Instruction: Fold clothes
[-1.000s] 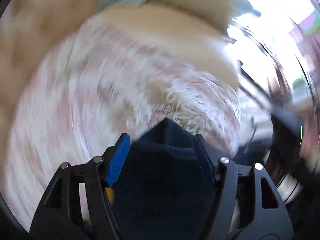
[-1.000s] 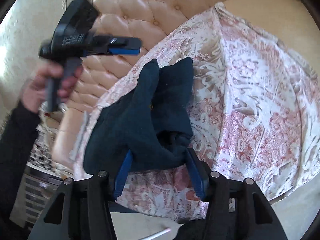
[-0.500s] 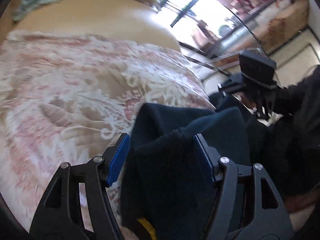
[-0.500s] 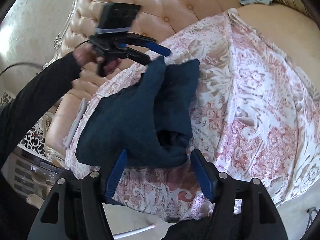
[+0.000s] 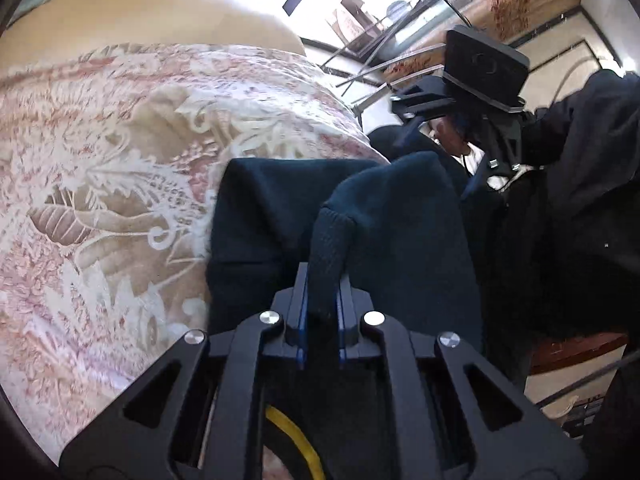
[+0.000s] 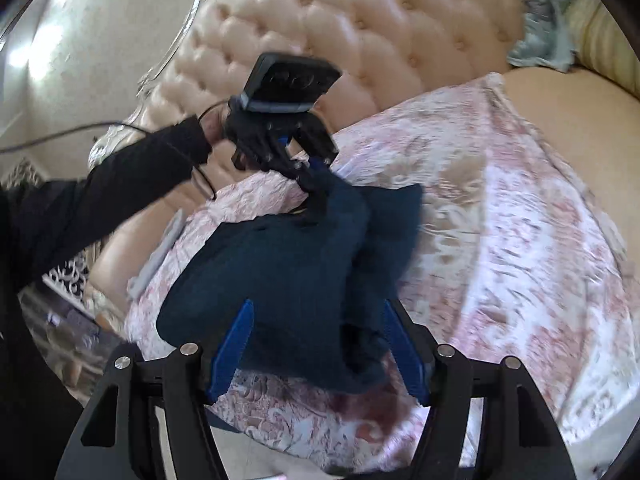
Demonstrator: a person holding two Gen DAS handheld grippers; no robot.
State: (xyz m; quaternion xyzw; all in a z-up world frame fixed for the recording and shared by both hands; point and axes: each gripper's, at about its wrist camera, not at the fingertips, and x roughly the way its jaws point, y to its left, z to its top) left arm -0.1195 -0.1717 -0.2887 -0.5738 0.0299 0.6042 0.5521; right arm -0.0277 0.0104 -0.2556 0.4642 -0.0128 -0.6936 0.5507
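The left hand-held gripper [image 5: 320, 312], whose jaws have just been closing, pinches a raised fold of the dark navy knitted garment [image 6: 288, 280] lying on the pink floral bedspread [image 6: 500, 240], probably to lift it over, while the right hand-held gripper [image 6: 316, 352] stands spread around its near end without pressing.

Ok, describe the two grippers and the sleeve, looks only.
Both are black plastic linkage frames with silver rivets and blue finger pads. The left gripper shows a yellow cable beneath it; from the right wrist view it carries a black box with a grey band on top, with a thin black cable looping off. The right gripper looks the same. The sleeve is black.
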